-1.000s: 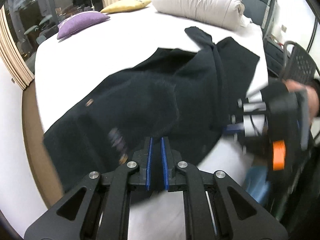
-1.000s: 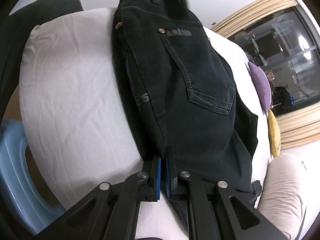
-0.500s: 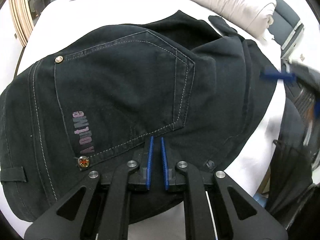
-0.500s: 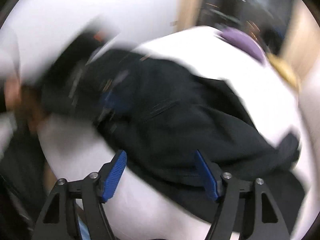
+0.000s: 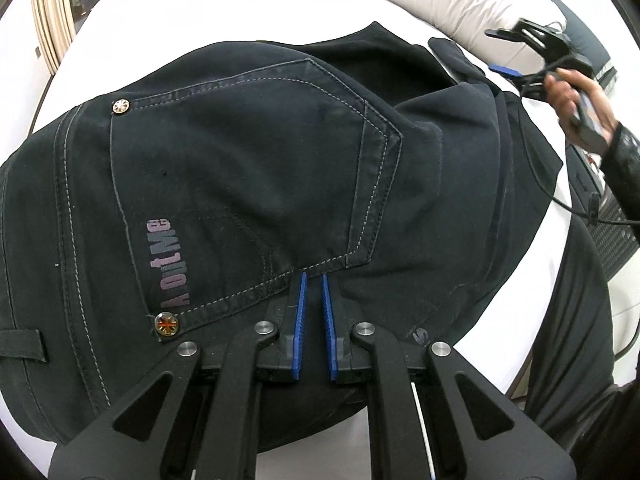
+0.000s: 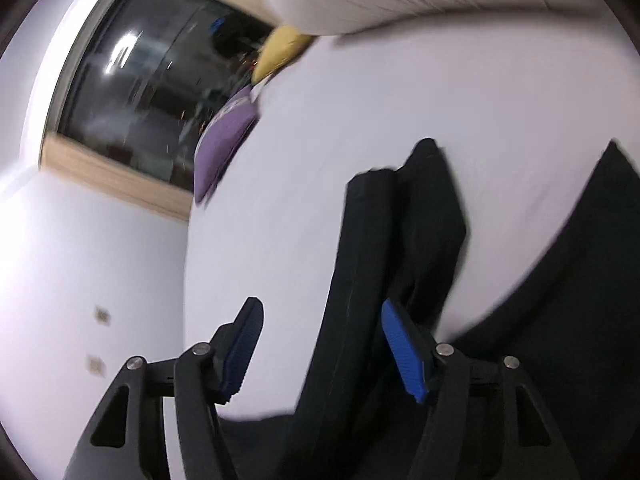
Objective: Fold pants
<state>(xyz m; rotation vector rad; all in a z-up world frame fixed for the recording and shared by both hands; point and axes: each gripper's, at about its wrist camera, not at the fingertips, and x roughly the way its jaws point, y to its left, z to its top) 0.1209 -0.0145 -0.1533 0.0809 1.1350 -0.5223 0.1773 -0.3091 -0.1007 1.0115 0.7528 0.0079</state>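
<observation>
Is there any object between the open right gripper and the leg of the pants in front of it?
Nothing visible stands between them. The right gripper is open above the white bed, and the dark pants leg already runs up between its fingers. The purple cushion lies far off.

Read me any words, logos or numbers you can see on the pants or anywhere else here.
"AOniMG", roughly; faded, sideways print on the back pocket of the pants, letters uncertain.
"S": a lone pale letter low on the pants near the left gripper, the rest hidden.
Right wrist view: nothing readable; blurred.
</observation>
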